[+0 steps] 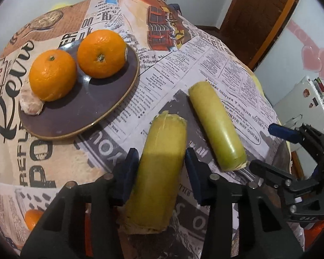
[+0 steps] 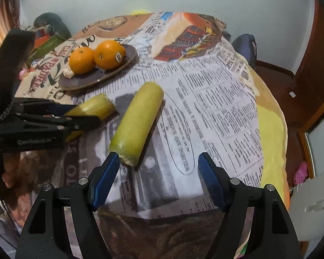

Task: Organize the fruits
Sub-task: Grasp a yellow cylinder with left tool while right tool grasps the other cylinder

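Two oranges (image 1: 53, 77) (image 1: 101, 54) and a peeled citrus chunk (image 1: 31, 105) sit on a dark brown plate (image 1: 92, 99) at the far left of the table. My left gripper (image 1: 161, 168) is shut on a short yellow-green cane piece (image 1: 162, 146), its blue pads touching both sides. A second cane piece (image 1: 218, 125) lies on the cloth to the right. In the right wrist view this second piece (image 2: 138, 120) ends just beside the left finger of my right gripper (image 2: 158, 161), which is open with nothing between its pads. The left gripper (image 2: 82, 113) shows at the left, the plate (image 2: 82, 82) behind it.
A newspaper-print cloth (image 2: 216, 99) covers the round table, whose edge drops off at the right. A white fridge (image 1: 302, 105) and a wooden door (image 1: 259, 10) stand beyond. A dark chair back (image 2: 246, 45) is at the far side. An orange round shape (image 1: 31, 218) shows bottom left.
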### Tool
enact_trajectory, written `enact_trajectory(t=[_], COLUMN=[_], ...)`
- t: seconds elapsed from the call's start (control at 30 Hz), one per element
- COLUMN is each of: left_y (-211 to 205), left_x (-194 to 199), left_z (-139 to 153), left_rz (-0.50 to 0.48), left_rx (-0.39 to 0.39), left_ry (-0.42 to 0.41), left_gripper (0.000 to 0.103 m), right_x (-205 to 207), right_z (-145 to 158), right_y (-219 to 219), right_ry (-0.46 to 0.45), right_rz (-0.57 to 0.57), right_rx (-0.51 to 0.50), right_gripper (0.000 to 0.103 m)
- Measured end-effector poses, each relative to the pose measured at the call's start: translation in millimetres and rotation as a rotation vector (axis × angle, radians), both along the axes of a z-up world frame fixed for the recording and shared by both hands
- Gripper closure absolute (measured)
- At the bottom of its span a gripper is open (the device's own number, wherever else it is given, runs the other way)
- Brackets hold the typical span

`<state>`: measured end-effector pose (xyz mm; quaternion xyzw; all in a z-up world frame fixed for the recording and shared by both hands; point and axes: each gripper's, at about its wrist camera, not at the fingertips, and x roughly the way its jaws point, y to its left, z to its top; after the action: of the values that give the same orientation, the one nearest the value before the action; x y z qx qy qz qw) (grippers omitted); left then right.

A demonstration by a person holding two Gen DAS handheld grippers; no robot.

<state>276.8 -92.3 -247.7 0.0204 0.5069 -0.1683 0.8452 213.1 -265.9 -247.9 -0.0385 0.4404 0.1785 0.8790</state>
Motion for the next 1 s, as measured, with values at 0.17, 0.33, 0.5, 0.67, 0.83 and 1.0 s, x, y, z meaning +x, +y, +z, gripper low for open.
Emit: enact_trajectory(t=[0.17,0.33,0.5,0.67,0.83,1.0], left_y=[8.9,29.3,41.8,50.3,55.8,61.9], left_x=[-0.4,-3.2,-9.2,-13.7,-13.2,-16.3], left_z=[8.3,23.3,37.5,49.5,52.8,57.2], left_rz=[0.033,0.079,0.11,0.123,0.134,0.142], left_rx=[-0.018,-0.089,-0.114,-0.114,-0.125,-0.133], left_ry=[-0.022,-0.042,-0.084,-0.128,-0.139,-0.15], left_gripper=[0.063,0.064,0.064,0.065,0.065,0.065], right_x=[10.6,27.7,45.1,57.9,67.7,62.2], right_z=[4.5,3.4,-2.5,-10.6,-17.0,-9.1], right_y=[5.9,16.3,30.3,41.1,39.9,37.1], right_ry=[-0.014,0.001,0.021,0.045,0.08,0.077], right_rz=[-0.01,-0.011,-0.021,-0.015,-0.028,-0.031], right_rx=[0.009,0.052,0.069,0.043,0.082,0.123], right_gripper=[0.031,0.031,0.032,0.05,0.062,0.066])
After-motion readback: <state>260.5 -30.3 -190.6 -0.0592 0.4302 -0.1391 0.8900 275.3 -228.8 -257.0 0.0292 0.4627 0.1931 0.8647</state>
